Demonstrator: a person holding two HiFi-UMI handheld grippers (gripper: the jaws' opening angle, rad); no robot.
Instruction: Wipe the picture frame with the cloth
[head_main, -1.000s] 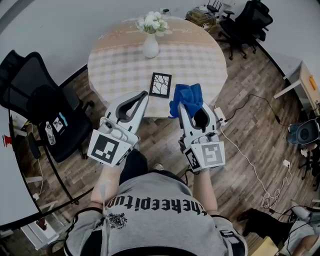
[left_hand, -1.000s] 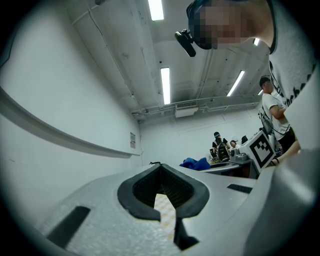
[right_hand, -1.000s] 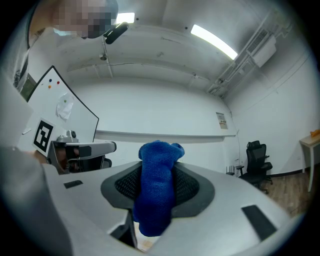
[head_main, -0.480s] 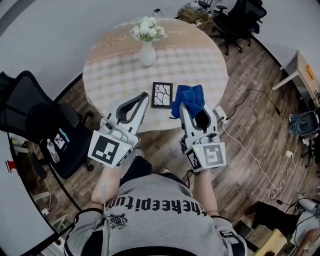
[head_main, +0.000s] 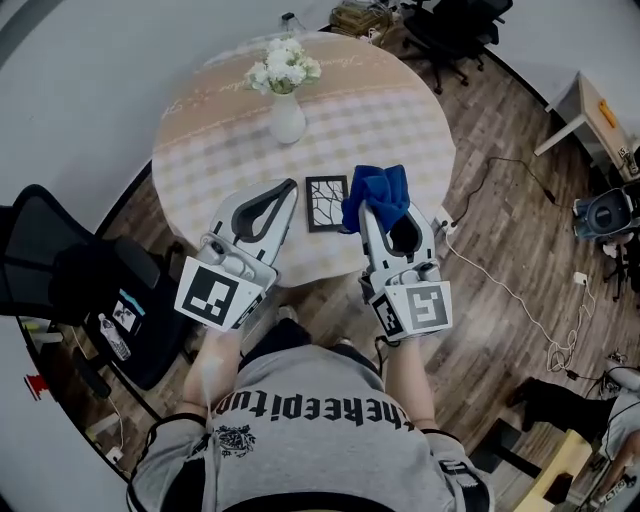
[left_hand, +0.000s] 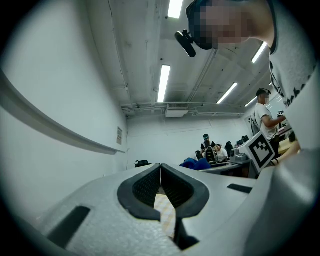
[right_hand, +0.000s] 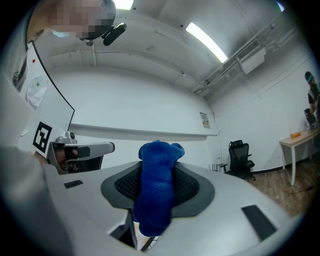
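One large round table (head_main: 390, 120) under a pale checked tablecloth takes up the middle of the room. The task has barely begun, I'd judge: cloth is in hand, no wiping contact yet, the whole frame is left to do.

Two white moulded hand-held grippers hover over the near edge. The left gripper (head_main: 288, 188) has its black ribbed pads tipped together, with only checked tablecloth glimpsed below, so it is empty. The right gripper (head_main: 368, 212) is clamped on the cloth.

Farther back stands a smooth white ceramic vase (head_main: 287, 120) of white flowers, well apart from the frame.

The bright blue terry cloth (head_main: 378, 192) is thick and fuzzy. It bunches up out of the jaws and flops forward just right of the frame. It is hard to say whether it touches the frame's edge or hangs above it.

The small black rectangular picture frame (head_main: 326, 203) lies flat near the table's near edge, between the two gripper tips. It is hard and flat-faced, with a white panel of black branching lines.
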